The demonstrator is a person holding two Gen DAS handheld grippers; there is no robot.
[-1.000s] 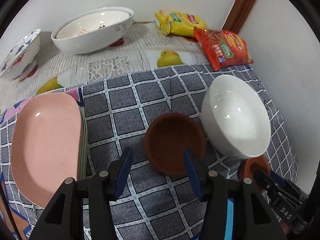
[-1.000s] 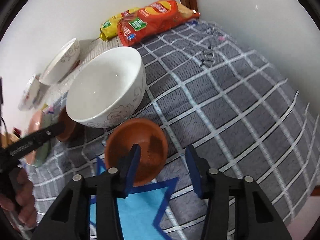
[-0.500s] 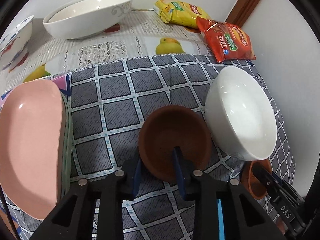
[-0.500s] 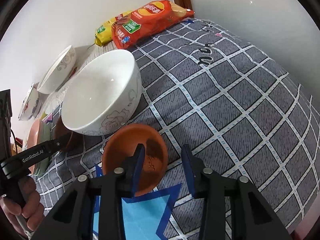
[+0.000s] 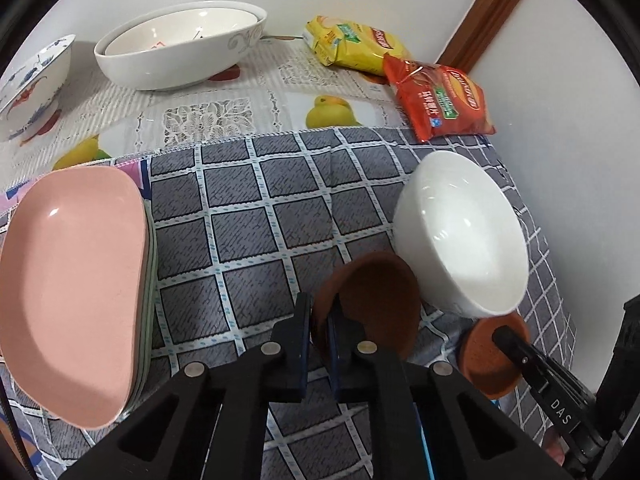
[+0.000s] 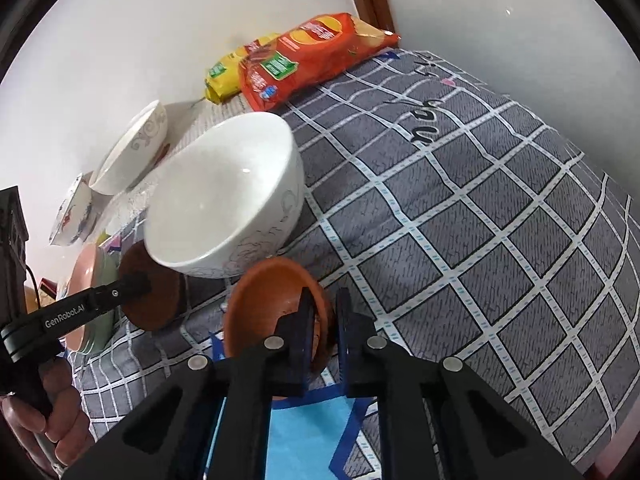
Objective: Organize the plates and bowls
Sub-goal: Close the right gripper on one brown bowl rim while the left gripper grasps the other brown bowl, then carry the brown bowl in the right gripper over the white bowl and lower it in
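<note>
My left gripper (image 5: 319, 320) is shut on the near rim of a dark brown bowl (image 5: 380, 300), which tilts up off the grey checked cloth (image 5: 248, 216). My right gripper (image 6: 325, 314) is shut on the rim of a smaller orange-brown bowl (image 6: 264, 304), also seen low on the right in the left wrist view (image 5: 486, 364). A white bowl (image 5: 460, 232) stands just behind both brown bowls and close against them. Pink plates (image 5: 72, 280) lie stacked at the left. A wide white bowl (image 5: 180, 52) and a blue-patterned bowl (image 5: 32, 84) stand at the back.
Yellow (image 5: 352, 46) and red snack bags (image 5: 440, 100) lie by the back corner under the wall. A blue sheet (image 6: 304, 432) lies beneath the orange-brown bowl. A hand (image 6: 52, 420) holds the left gripper. The cloth (image 6: 480, 240) drops off at the right.
Both grippers went from open to shut, each on the rim of its brown bowl. The dark brown bowl has tipped up toward the white bowl.
</note>
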